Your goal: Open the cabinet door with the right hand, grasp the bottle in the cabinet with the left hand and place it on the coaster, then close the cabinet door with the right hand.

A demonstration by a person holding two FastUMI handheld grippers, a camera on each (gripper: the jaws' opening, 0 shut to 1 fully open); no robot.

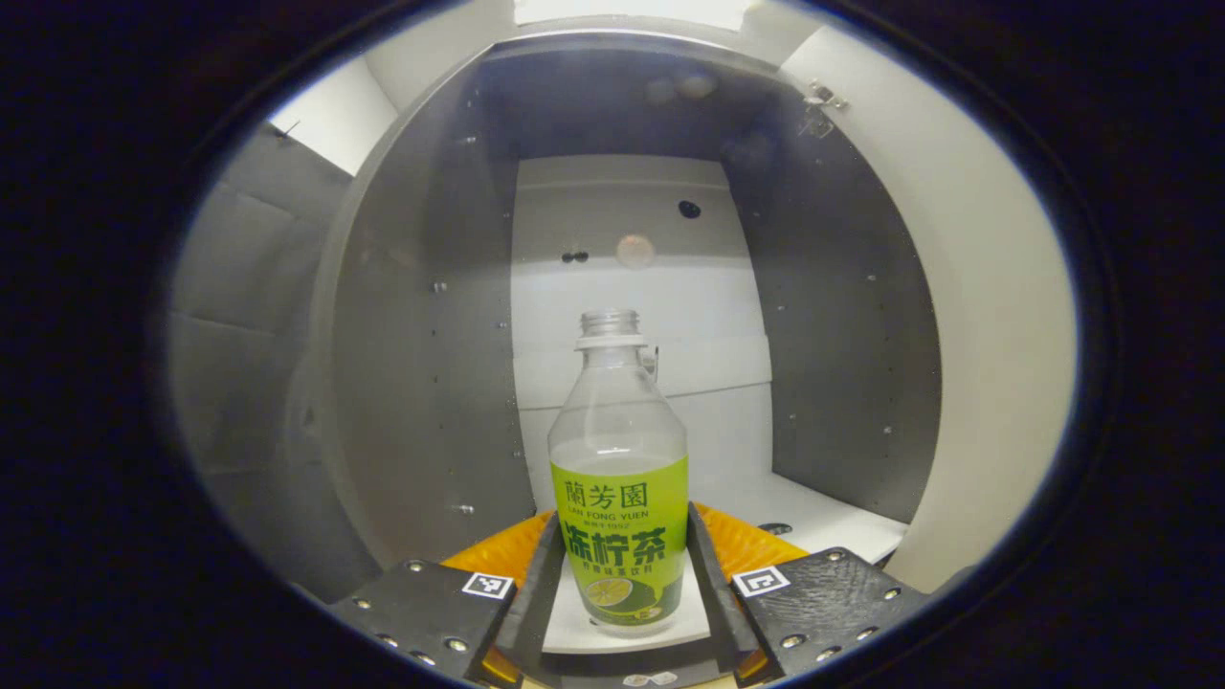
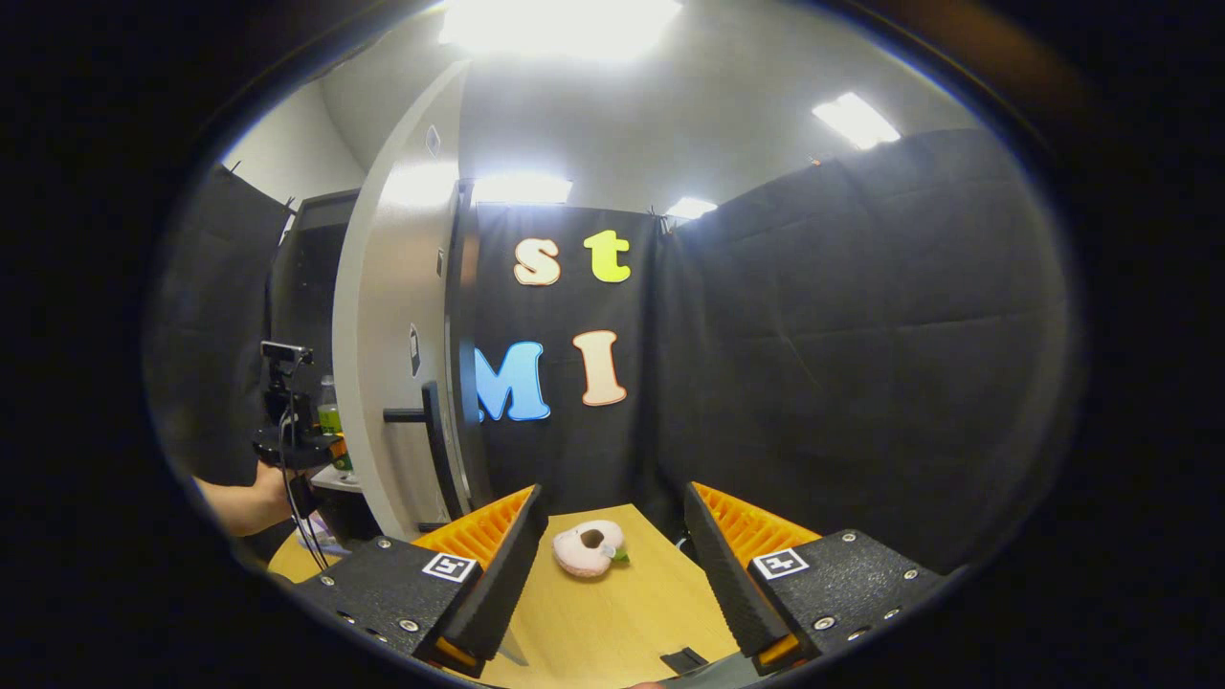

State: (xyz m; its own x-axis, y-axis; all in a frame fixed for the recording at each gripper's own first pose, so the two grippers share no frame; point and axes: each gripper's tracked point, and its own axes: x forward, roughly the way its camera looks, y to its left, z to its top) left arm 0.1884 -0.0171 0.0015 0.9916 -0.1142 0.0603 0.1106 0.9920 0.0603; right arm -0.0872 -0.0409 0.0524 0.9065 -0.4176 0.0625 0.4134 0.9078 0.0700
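Note:
A clear bottle (image 1: pixel 620 498) with a green label and no cap stands on the white floor of the cabinet (image 1: pixel 823 517). My left gripper (image 1: pixel 622 522) reaches inside, its two fingers pressed against the label's sides. In the right gripper view that left gripper (image 2: pixel 287 431), held by a hand (image 2: pixel 251 502), sits at the cabinet opening with the bottle (image 2: pixel 329 413) just past it. The white cabinet door (image 2: pixel 388 364) stands open, its black handle (image 2: pixel 421 417) facing me. My right gripper (image 2: pixel 612 498) is open over a wooden table (image 2: pixel 612 622) with nothing between its fingers. A pink round pad (image 2: pixel 588 547), possibly the coaster, lies ahead.
Grey side walls (image 1: pixel 842 364) and a white back panel (image 1: pixel 632 287) close in the cabinet around the bottle. The open door's edge (image 1: pixel 986 316) stands to the right of the left gripper. A small black piece (image 2: pixel 684 658) lies on the table near my right gripper.

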